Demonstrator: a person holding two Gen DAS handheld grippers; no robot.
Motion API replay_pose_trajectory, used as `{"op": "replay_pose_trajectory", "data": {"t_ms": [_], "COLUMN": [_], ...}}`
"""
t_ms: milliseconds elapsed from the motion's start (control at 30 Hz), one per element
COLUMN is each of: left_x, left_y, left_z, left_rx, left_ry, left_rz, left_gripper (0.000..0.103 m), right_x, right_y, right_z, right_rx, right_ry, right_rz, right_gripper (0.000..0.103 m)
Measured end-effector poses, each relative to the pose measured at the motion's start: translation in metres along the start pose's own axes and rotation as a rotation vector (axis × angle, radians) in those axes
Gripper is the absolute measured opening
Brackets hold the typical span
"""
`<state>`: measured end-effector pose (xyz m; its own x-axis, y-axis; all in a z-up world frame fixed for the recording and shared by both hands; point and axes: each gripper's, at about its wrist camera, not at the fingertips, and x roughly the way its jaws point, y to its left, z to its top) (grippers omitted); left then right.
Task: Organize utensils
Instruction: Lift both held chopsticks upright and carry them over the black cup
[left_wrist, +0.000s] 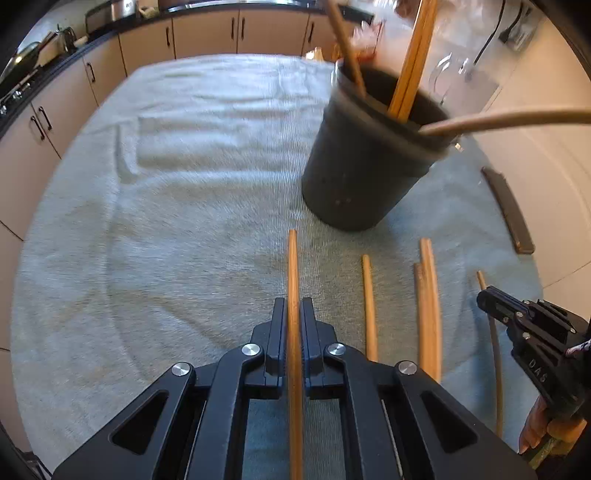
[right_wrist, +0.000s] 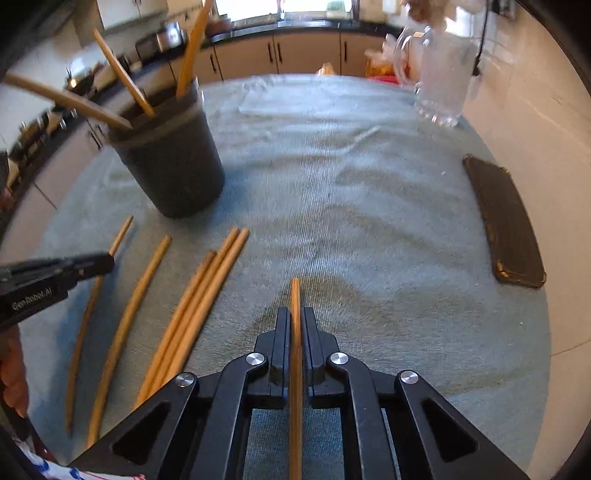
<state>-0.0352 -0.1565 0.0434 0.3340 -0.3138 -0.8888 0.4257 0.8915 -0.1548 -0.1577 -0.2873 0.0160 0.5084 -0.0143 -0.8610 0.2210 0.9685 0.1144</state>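
Both grippers, left gripper (left_wrist: 293, 317) and right gripper (right_wrist: 295, 325), clamp one chopstick (left_wrist: 293, 266) each; I'd lift clear before tipping them into the holder (left_wrist: 373, 155).

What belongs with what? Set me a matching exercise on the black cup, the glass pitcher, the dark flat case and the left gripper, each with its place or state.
Things:
1. black cup
2. glass pitcher
3. dark flat case
4. left gripper

Places or states:
a. shut on a wooden stick
b. lies flat at the right edge of the cloth
c. has leaning sticks in it
d. stands upright at the far right

Pairs: 1-c, 2-d, 3-b, 4-a
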Motion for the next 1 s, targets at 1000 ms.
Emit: {"op": "replay_pose_trajectory", "data": {"t_ms": [1000], "left_x": [-0.189], "left_y": [-0.039], "left_z": [-0.096], "left_rx": [0.159], "left_ry": [-0.491], "left_rz": [-0.054], "left_gripper": [0.006], "right_x": [-0.165], "right_y": [0.03], "right_z": [-0.041], "right_rx": [0.022], "right_ry": [-0.453], "right_rz": [0.12], "right_gripper": [0.006]}}
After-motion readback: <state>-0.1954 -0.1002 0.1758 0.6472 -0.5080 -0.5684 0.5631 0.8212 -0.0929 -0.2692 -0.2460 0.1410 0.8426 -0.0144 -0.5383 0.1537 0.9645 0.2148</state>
